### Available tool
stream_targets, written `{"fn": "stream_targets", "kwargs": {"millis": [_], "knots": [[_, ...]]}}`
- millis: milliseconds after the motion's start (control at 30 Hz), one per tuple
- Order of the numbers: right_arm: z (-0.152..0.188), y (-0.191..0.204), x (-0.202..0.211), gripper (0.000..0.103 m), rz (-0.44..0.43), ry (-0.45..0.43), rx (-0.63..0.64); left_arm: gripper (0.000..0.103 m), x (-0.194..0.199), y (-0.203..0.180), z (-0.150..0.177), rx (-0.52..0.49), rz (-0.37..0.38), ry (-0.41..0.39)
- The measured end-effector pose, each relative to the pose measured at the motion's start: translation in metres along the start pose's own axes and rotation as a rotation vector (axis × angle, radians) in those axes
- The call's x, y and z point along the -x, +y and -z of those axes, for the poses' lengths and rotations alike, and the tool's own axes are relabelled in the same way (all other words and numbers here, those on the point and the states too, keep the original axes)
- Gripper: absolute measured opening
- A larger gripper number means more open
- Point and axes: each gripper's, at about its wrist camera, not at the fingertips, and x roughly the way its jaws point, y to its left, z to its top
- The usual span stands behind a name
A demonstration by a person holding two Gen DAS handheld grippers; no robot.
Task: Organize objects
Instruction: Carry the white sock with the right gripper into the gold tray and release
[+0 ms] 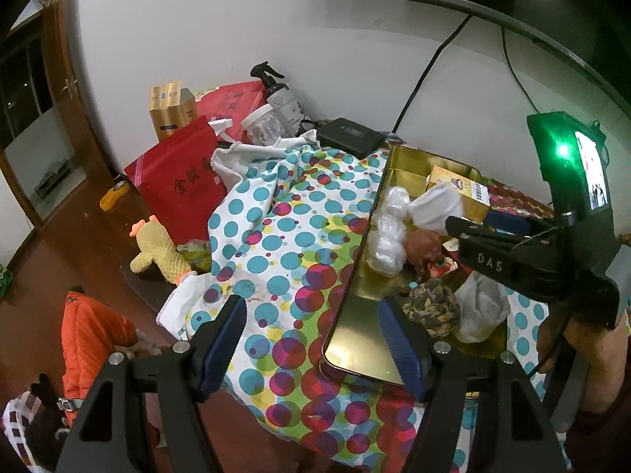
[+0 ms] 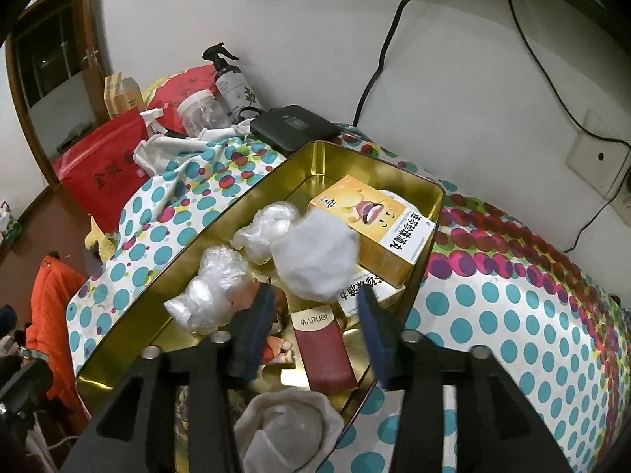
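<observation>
A gold metal tin (image 2: 130, 315) lies on the polka-dot cloth and holds a yellow medicine box (image 2: 374, 224), crumpled clear plastic bags (image 2: 213, 287), a white wad (image 2: 315, 252), a dark red MARUBI box (image 2: 323, 351) and a small figurine (image 2: 276, 351). My right gripper (image 2: 311, 323) is open and hangs over the tin, its fingers either side of the MARUBI box without touching it. My left gripper (image 1: 315, 331) is open and empty, straddling the tin's (image 1: 355, 339) near left rim. The right gripper (image 1: 497, 252) shows in the left wrist view above the tin.
At the back stand a black spray bottle (image 2: 230, 79), a clear jar (image 2: 203, 112), a black router (image 2: 294, 126), red bags (image 1: 177, 181) and a gold carton (image 1: 171, 108). A yellow plush duck (image 1: 157, 252) and orange jacket (image 1: 92, 339) lie on the left.
</observation>
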Motion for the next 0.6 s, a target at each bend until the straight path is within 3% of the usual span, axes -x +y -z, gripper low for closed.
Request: {"fn": "stream_targets", "kwargs": {"millis": [133,300,467,533,600], "knots": [[0.001,0.000,0.012,0.078,0.020,-0.043,-0.012,0.071,0.003,-0.003,-0.001,0.003,0.001,0.001],[0.004,0.002,0.029,0.084,0.011,-0.057,-0.031,0.079,0.009,-0.007,-0.001,0.008,0.007,0.000],[0.010,0.005,0.052,0.090,0.022,-0.082,-0.030,0.079,0.016,-0.011,-0.001,0.013,0.006,0.007],[0.013,0.005,0.060,0.099,0.037,-0.084,-0.036,0.079,0.019,-0.013,-0.001,0.015,0.007,0.015],[0.016,0.003,0.072,0.101,0.039,-0.103,-0.050,0.080,0.022,-0.016,-0.001,0.011,0.011,0.019]]}}
